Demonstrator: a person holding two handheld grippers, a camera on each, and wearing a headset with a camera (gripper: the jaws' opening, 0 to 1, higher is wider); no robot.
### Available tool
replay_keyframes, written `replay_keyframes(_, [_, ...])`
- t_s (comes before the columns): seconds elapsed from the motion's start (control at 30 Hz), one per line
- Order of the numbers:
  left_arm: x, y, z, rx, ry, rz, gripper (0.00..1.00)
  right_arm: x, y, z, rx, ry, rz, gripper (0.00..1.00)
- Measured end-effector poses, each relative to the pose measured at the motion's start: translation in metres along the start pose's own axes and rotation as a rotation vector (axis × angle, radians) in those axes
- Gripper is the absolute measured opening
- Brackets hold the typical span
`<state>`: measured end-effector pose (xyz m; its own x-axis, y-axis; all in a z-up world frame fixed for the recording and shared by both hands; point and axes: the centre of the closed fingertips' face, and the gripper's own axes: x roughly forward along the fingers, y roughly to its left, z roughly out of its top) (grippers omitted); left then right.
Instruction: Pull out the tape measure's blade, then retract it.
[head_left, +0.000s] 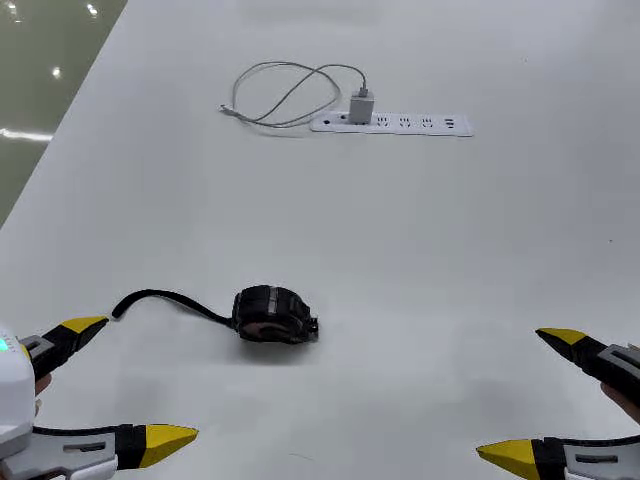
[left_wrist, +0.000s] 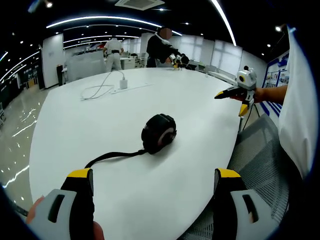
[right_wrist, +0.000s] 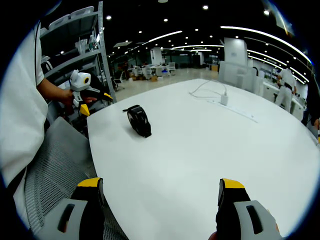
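Gaping, left tongs and right tongs flank 1 tape measure.

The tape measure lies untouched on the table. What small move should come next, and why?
Probably bring the left gripper forward to clamp the tape measure: it lies nearer that side, and both this gripper and the right gripper are open, holding nothing.

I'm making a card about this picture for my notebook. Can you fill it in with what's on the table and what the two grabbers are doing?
Tape measure: black, lying on the white table, blade not out
Strap: black, trailing from the case
Left gripper: open, empty
Right gripper: open, empty
Far side: power strip with white charger and looped cable
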<state>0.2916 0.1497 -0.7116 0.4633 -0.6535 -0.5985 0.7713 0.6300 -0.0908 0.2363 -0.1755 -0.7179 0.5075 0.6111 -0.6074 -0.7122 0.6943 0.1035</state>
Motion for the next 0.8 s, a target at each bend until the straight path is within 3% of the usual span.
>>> replay_keyframes(0.8, [0.0014, -0.0036, -0.0033, 0.102, 0.033, -0.020, 0.99, 0.0039, 0.0003, -0.0020, -0.067, 0.029, 0.014, 0.94])
